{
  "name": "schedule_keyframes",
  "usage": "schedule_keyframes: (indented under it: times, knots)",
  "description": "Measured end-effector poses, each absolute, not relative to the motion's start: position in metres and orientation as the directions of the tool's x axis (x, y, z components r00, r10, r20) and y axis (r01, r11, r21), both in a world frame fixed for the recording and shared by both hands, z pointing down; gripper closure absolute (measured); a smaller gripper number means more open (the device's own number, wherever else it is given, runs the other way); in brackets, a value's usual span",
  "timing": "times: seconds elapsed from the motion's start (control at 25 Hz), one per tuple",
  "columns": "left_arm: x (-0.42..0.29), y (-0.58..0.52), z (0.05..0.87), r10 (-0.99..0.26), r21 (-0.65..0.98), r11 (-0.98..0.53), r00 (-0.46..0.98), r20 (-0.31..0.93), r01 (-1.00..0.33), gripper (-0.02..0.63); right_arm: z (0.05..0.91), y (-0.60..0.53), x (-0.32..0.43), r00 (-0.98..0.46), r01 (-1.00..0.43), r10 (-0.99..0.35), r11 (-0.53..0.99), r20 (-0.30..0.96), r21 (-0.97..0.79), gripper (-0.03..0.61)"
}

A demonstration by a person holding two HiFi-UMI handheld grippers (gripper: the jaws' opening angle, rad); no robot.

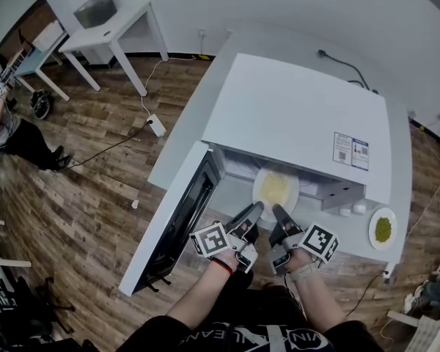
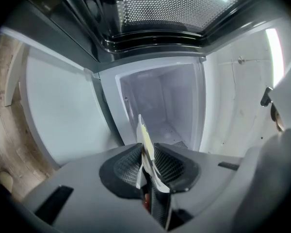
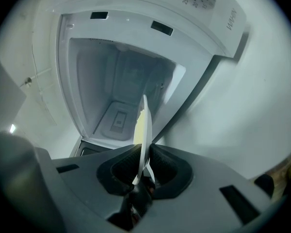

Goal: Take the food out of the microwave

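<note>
Countertop (image 1: 187, 134) plate (image 1: 382, 246) beside microwave (image 1: 297, 112), head-view only

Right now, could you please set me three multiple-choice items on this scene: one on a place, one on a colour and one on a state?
1. Where does the plate of green food stand?
A. On the table beside the microwave
B. Inside the microwave
C. On the floor
2. What colour is the food on the plate that the left gripper and the right gripper clamp?
A. Red
B. Yellow
C. Brown
3. How is the microwave door?
A. Shut
B. Taken off
C. Open

1 A: it stands by the microwave's right side in the head view. 2 B: pale yellow shows on the clamped plate. 3 C: the door is swung out and the cavity shows.
</note>
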State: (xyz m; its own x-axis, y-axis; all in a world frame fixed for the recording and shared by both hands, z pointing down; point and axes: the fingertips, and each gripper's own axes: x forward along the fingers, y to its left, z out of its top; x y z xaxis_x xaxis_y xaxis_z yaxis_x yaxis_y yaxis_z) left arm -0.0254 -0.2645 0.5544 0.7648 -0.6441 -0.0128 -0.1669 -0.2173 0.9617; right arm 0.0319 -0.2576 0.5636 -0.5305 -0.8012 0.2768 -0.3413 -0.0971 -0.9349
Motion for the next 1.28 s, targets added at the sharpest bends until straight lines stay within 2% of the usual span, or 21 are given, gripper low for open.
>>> schedule_keyframes:
  times: [0.48,0.68,1.28]
  knots:
    - [-0.029,-0.253,0.557,-0.649,0.950,-0.211,0.760,0.039,-0.229,0.548,0.561,-0.244,0.029,-0.560,-0.351,-0.784,-0.068,0.268,-0.934,0.516]
    - [-0.032,-0.239,0.554,-0.663,0.947,-0.197,0.746,0.062,-0.253,0.548,0.560,-0.231,0.025,-0.581,-0.300,-0.768,-0.104,0.268,-0.948,0.515]
    - [-0.030,-0.195,0.541,-0.688,0.937,-0.191,0.721,0.084,-0.292,0.548,0.551,-0.188,0.026,-0.623,-0.279,-0.741,-0.090,0.251,-0.956,0.515]
